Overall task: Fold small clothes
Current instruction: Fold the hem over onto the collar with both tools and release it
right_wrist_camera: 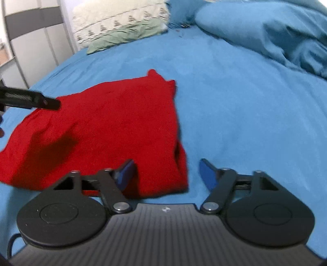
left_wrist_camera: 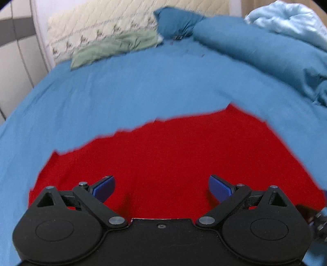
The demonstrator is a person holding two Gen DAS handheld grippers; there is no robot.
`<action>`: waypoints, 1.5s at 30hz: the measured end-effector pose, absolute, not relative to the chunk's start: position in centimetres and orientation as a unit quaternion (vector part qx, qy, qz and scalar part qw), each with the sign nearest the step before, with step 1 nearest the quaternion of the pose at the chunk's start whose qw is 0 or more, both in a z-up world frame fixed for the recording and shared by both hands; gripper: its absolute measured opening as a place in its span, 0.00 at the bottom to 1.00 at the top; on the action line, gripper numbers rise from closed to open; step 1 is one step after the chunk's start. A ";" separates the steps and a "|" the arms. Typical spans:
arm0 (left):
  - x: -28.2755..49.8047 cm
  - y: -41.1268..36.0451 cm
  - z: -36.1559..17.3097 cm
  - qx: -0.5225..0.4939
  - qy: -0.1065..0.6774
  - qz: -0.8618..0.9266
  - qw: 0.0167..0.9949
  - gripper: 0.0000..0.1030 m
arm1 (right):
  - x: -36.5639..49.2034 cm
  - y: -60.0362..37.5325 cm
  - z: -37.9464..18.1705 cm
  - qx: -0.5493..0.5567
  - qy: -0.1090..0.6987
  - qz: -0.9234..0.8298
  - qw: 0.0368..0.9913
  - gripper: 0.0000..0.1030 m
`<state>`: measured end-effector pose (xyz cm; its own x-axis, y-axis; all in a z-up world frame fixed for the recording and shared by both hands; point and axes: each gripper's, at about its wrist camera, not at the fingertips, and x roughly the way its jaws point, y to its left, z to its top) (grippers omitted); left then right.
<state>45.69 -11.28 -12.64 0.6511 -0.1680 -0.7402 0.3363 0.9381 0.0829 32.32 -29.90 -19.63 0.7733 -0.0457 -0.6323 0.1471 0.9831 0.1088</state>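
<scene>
Blue-padded jaws of the right gripper (right_wrist_camera: 166,174) stand apart over the near corner of a red garment (right_wrist_camera: 114,122), not pinching it. It lies flat on a blue bedsheet (right_wrist_camera: 235,102), folded edge doubled at its right side, left gripper (left_wrist_camera: 161,187) wide open above it. Beyond: green cloth (left_wrist_camera: 114,46), bunched blue duvet (left_wrist_camera: 255,47).

Blue bed sheet (left_wrist_camera: 126,96) spread smooth across the bed. Green cloth (left_wrist_camera: 114,48) lying crumpled at the far edge, against a cream quilted cover (left_wrist_camera: 98,24) with a stitched border. Bunched blue duvet (left_wrist_camera: 255,51) heaped far right, pale blue fabric (left_wrist_camera: 286,18) behind it. White wardrobe doors (right_wrist_camera: 34,41) left.
</scene>
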 end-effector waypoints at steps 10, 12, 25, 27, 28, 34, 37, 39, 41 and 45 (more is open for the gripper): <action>46.4 -8.0 -17.4 0.074 0.428 -0.130 0.891 1.00 | 33.0 -29.8 -19.4 0.109 0.334 -0.033 0.936 0.29; 46.6 -8.1 -17.5 0.077 0.429 -0.129 0.891 1.00 | 33.1 -29.7 -18.7 0.125 0.334 -0.034 0.934 0.28; 43.2 -0.2 -13.5 0.018 0.437 -0.136 0.889 0.99 | 38.3 -21.9 -7.2 0.217 0.274 0.102 0.931 0.26; 41.6 2.9 -13.2 -0.004 0.436 -0.136 0.890 0.99 | 39.6 -17.8 -6.2 0.196 0.273 0.163 0.928 0.26; 40.9 4.2 -13.1 -0.013 0.433 -0.136 0.891 0.99 | 40.3 -15.6 -6.0 0.181 0.275 0.195 0.924 0.26; 37.0 8.9 -14.8 -0.026 0.436 -0.118 0.892 0.99 | 44.8 -1.2 -12.6 0.105 0.389 0.315 0.859 0.26; 35.8 9.7 -15.9 -0.035 0.443 -0.114 0.888 0.97 | 45.5 3.1 -16.9 0.056 0.440 0.308 0.841 0.26; 35.3 9.7 -16.2 -0.027 0.436 -0.117 0.892 0.97 | 45.2 4.1 -18.1 0.035 0.448 0.293 0.844 0.27; 35.0 9.7 -16.1 -0.026 0.428 -0.122 0.895 0.97 | 45.3 3.8 -18.0 0.045 0.452 0.295 0.841 0.34; 34.6 10.2 -15.0 -0.046 0.408 -0.119 0.904 0.97 | 45.0 1.9 -15.2 0.055 0.432 0.314 0.844 0.72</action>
<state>34.60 10.23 -15.01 0.6385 -0.2526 -0.7270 0.1769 0.9675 -0.1808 44.95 1.89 -15.21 0.4302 0.5769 -0.6943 -0.4816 0.7973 0.3640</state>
